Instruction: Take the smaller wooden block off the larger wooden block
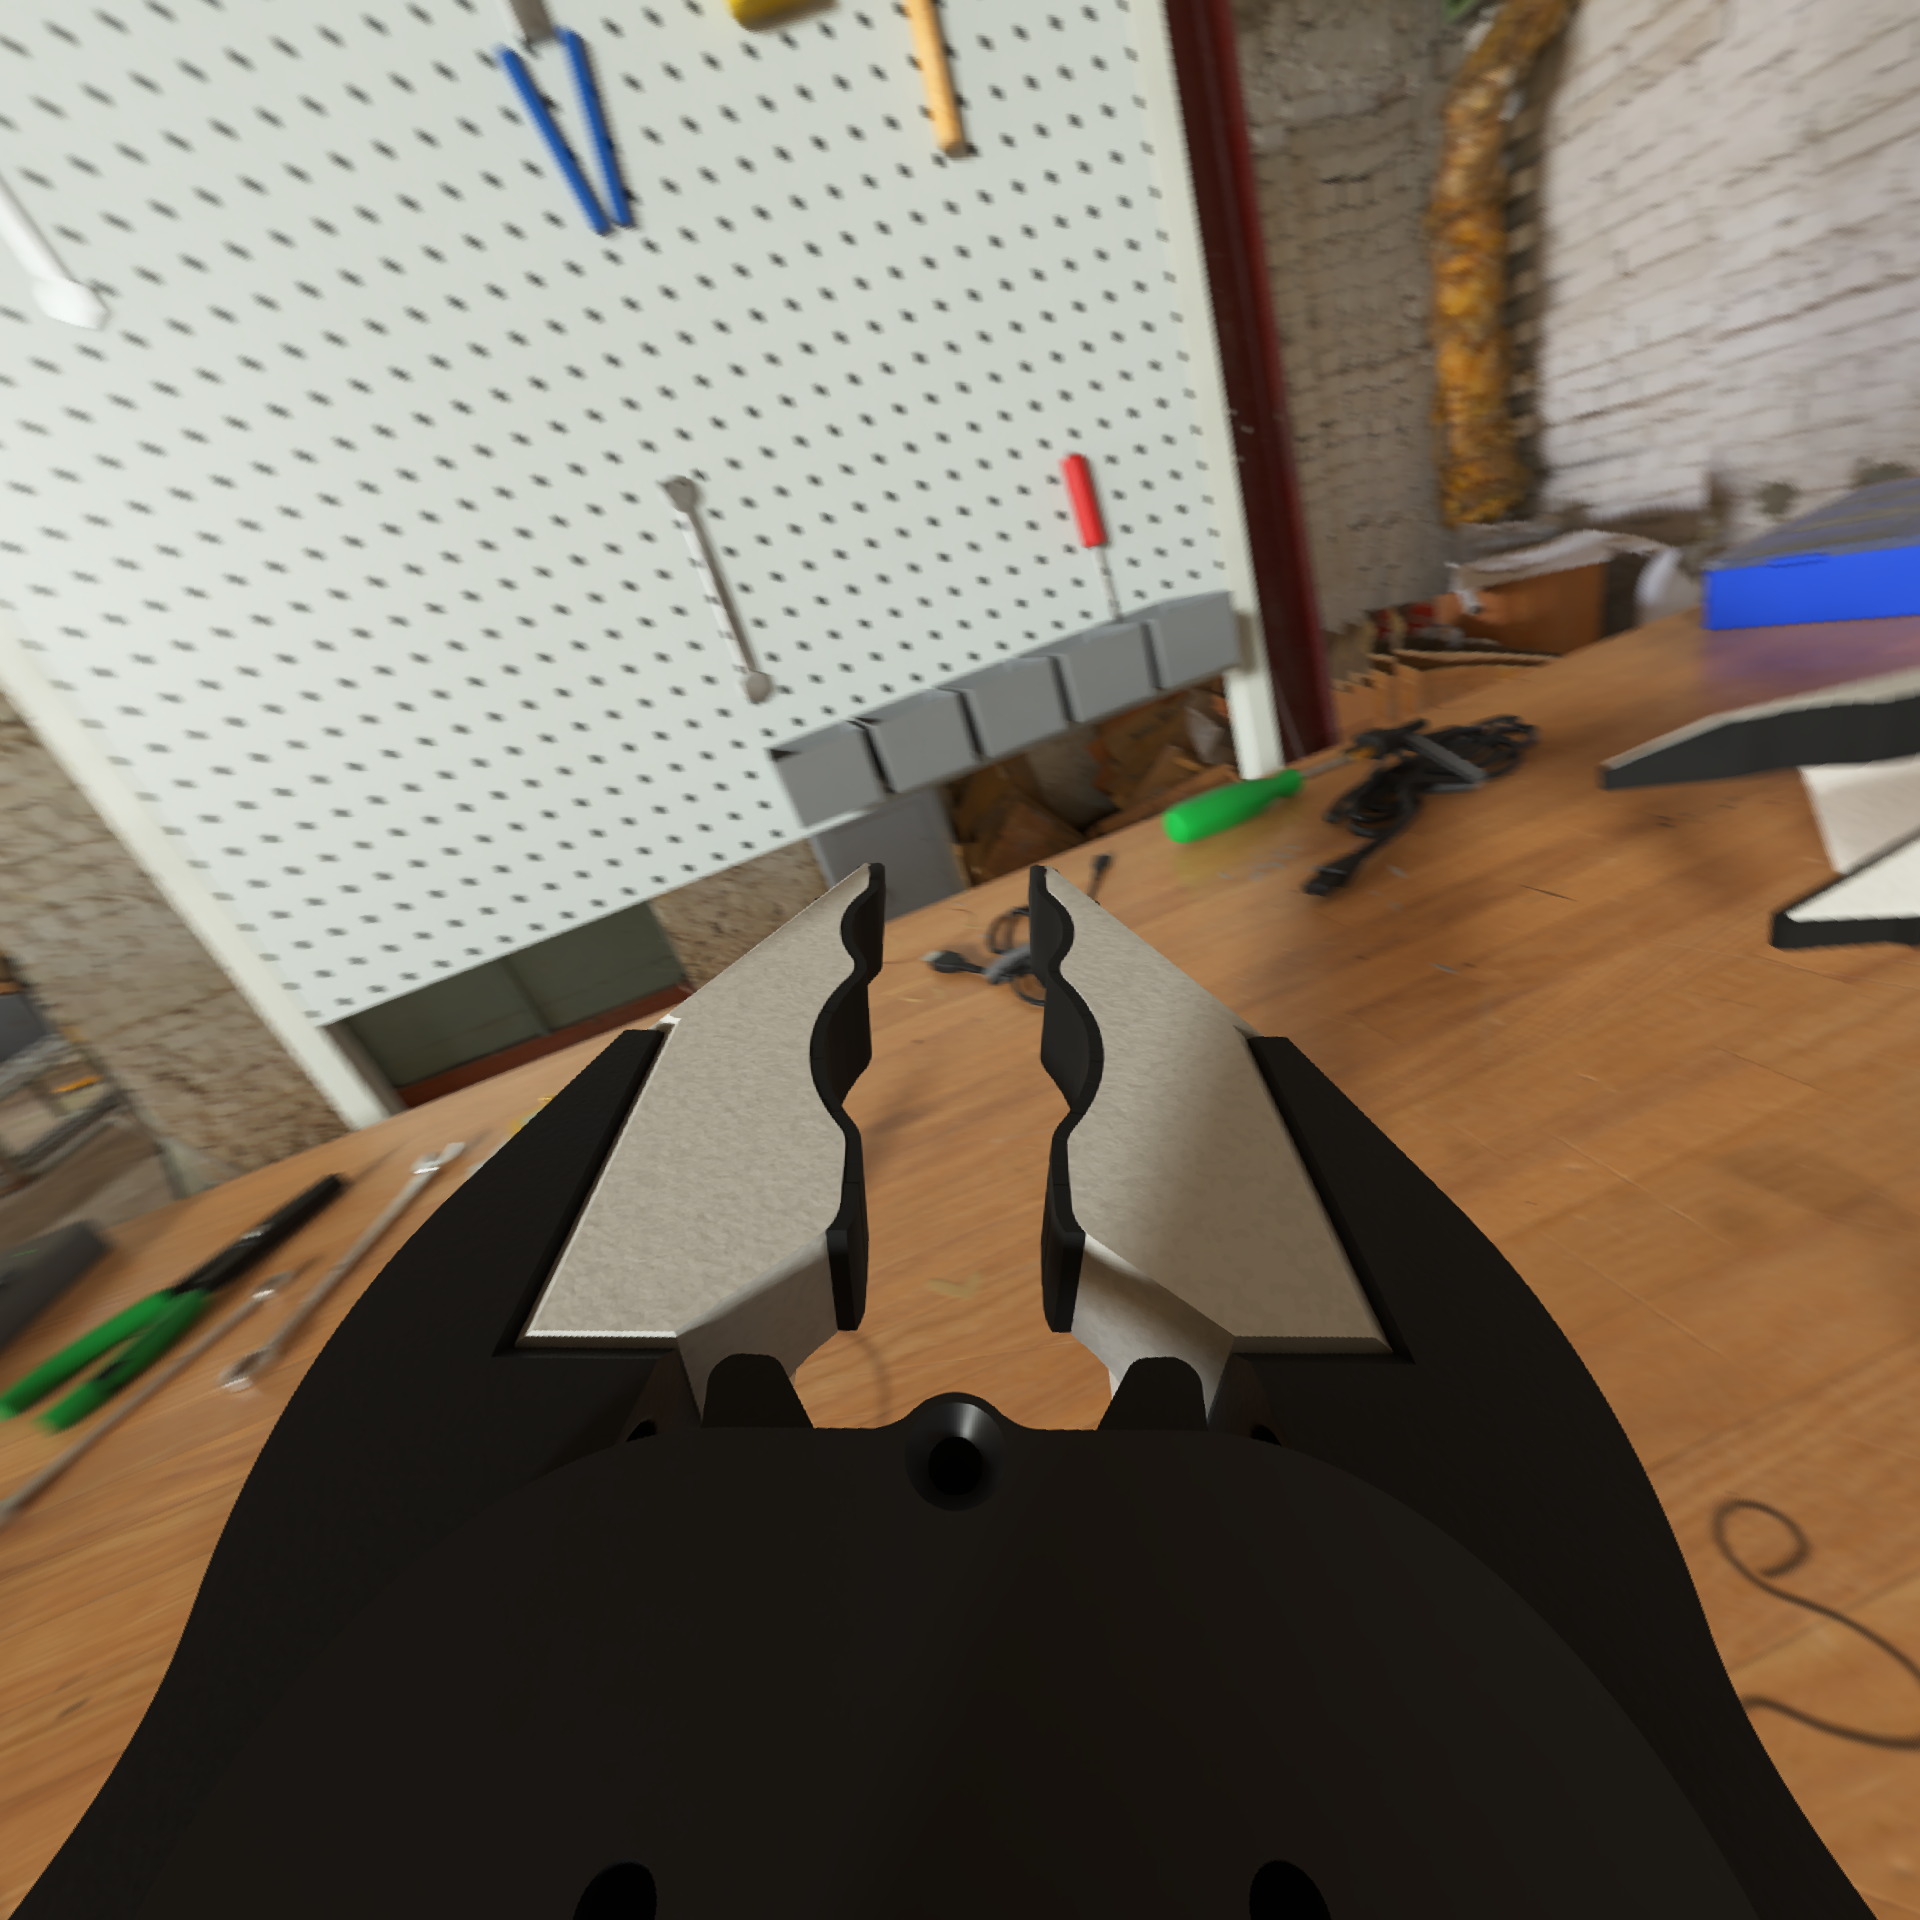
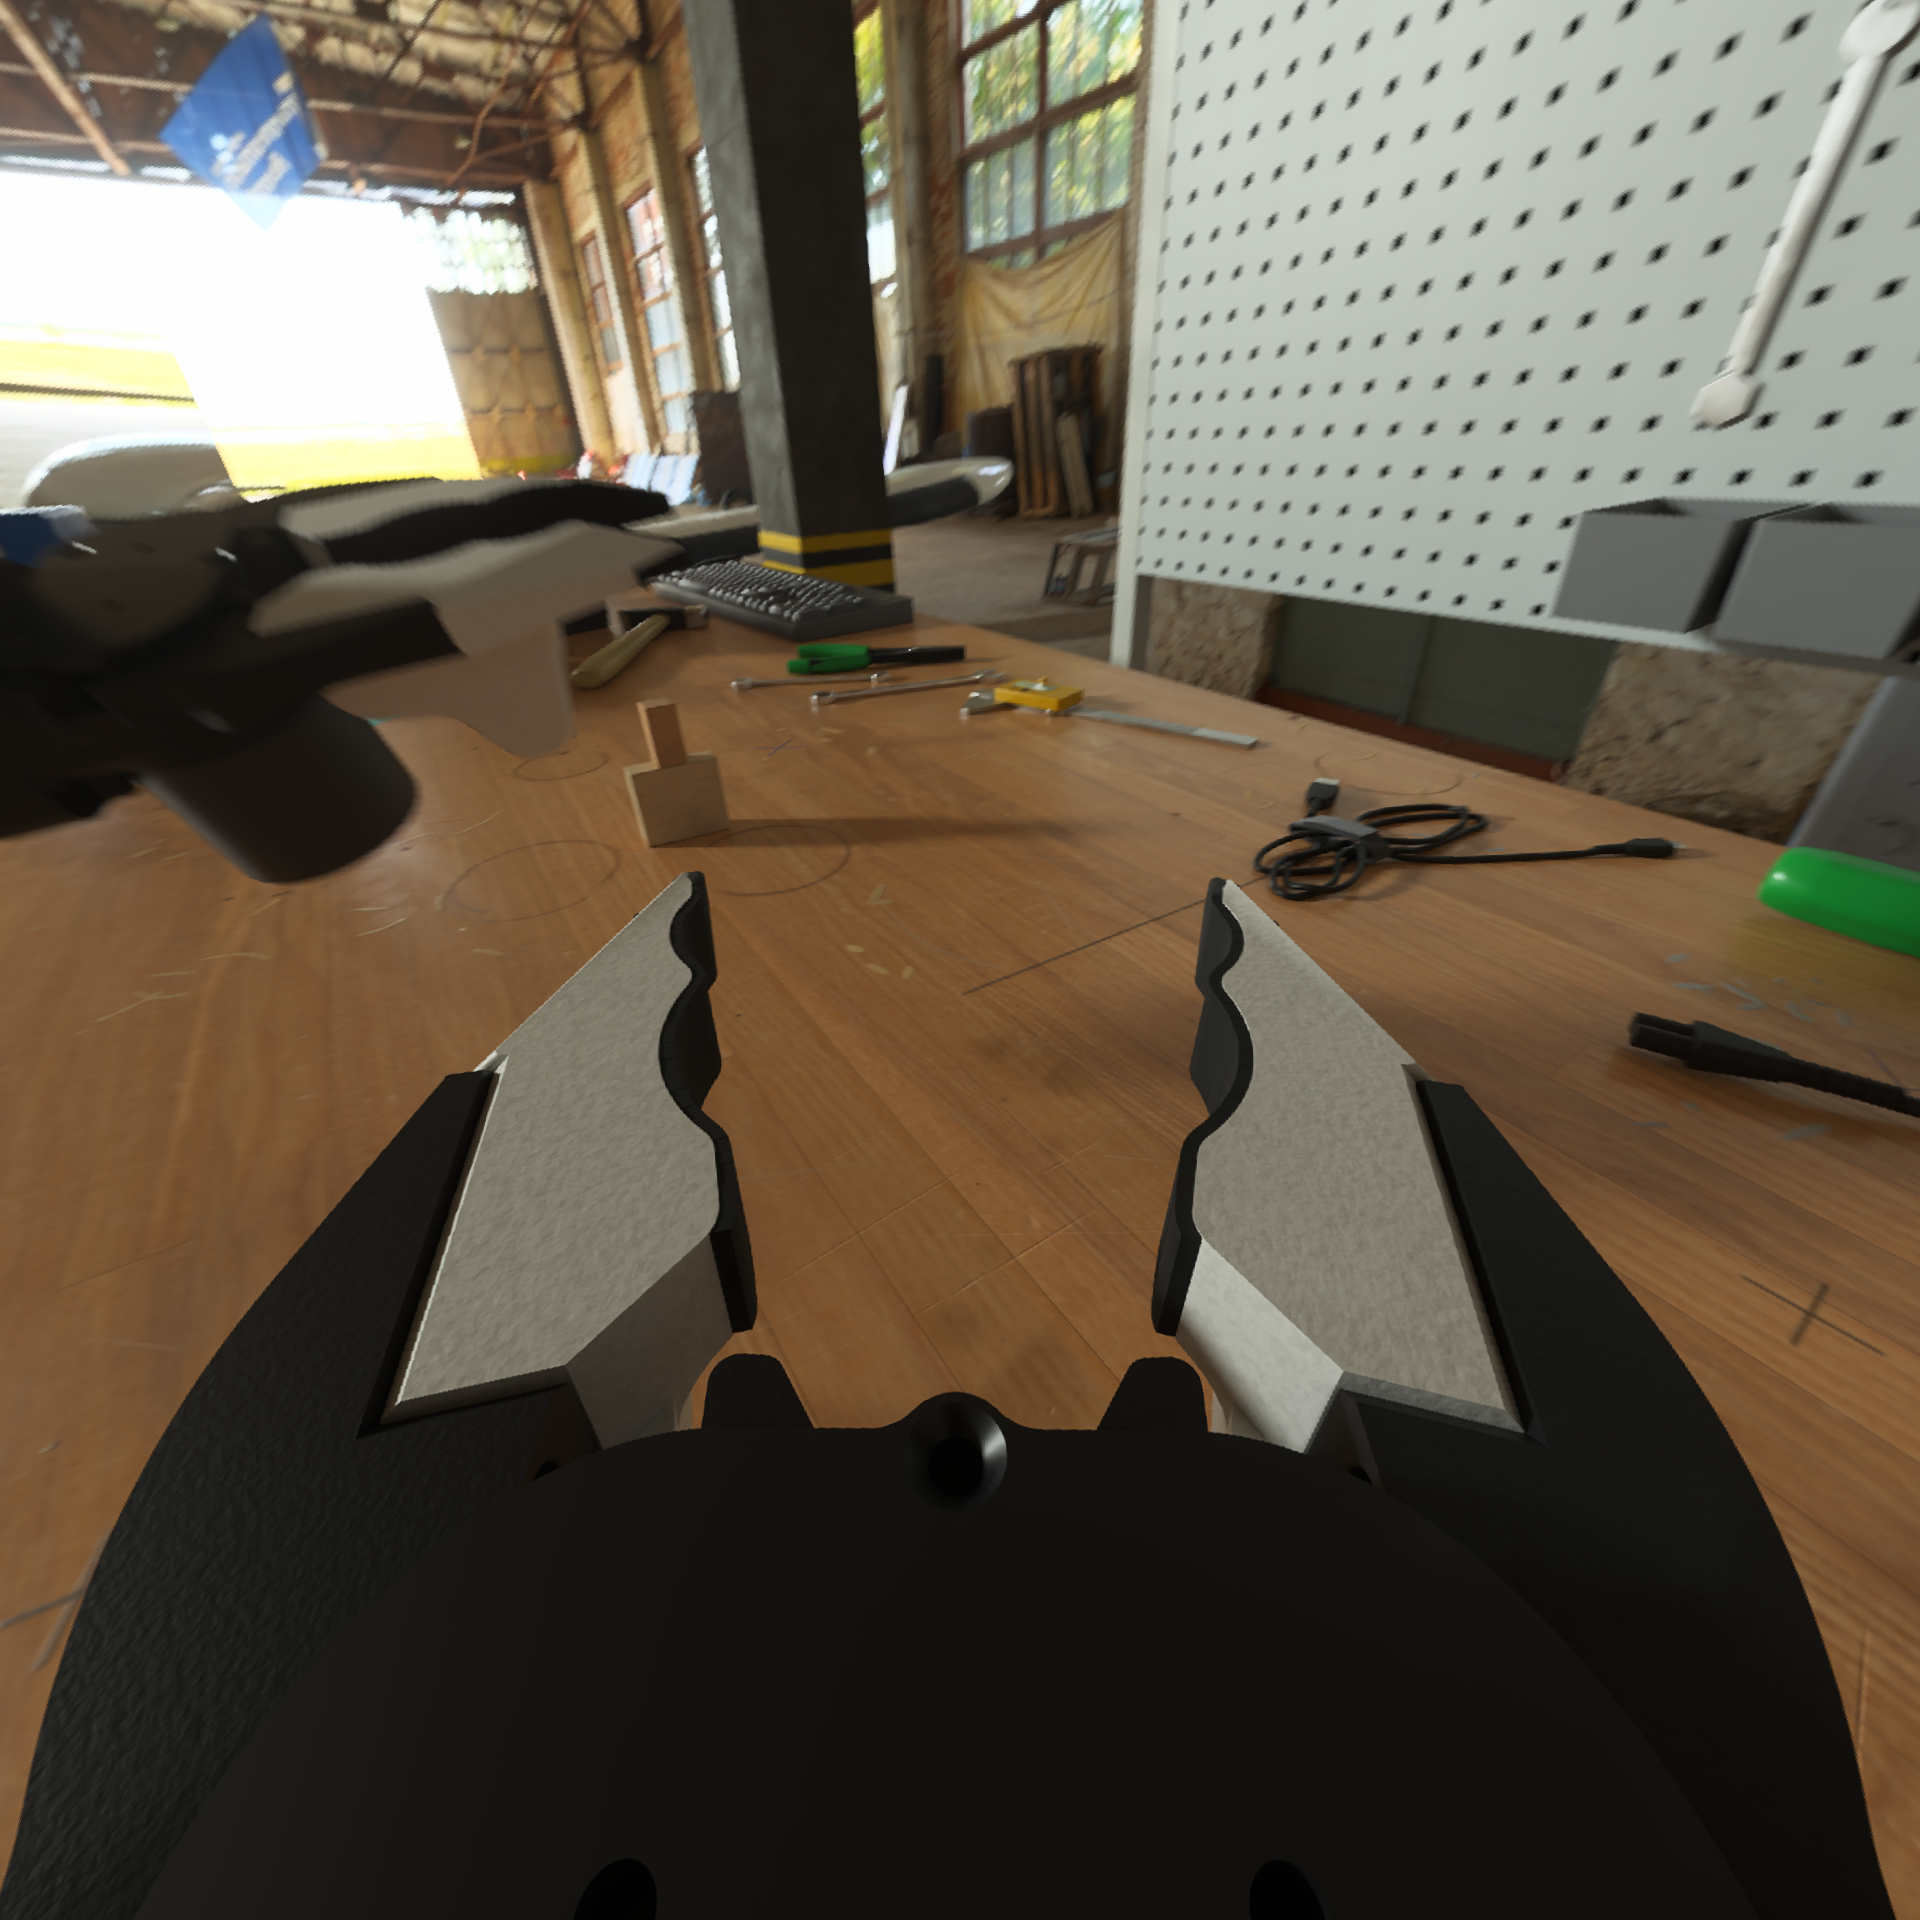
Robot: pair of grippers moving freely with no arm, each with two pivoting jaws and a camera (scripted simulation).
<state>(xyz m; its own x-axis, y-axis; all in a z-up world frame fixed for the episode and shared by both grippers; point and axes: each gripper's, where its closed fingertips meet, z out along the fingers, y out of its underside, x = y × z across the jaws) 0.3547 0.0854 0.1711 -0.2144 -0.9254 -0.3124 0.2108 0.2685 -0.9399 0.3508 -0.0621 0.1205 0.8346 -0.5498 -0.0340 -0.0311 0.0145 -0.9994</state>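
In the right wrist view, the smaller wooden block [image 2: 662, 732] stands upright on top of the larger wooden block [image 2: 681, 800], far ahead on the wooden workbench [image 2: 935, 1143]. My right gripper [image 2: 956, 885] is wide open and empty, low over the bench and well short of the blocks. My left gripper [image 2: 499, 623] shows blurred at the left, hovering above and just left of the blocks. In its own view the left gripper [image 1: 956, 891] has a narrow gap between its fingers and holds nothing. The blocks do not show in that view.
A white pegboard [image 2: 1455, 364] with grey bins [image 2: 1662, 582] stands along the bench's right side. A black cable [image 2: 1361, 836], a green screwdriver handle [image 2: 1839, 894], a black tool [image 2: 1766, 1060], wrenches [image 2: 894, 686], a yellow caliper [image 2: 1039, 696], green pliers [image 2: 842, 657], a hammer [image 2: 634, 644] and a keyboard [image 2: 779, 597] lie around.
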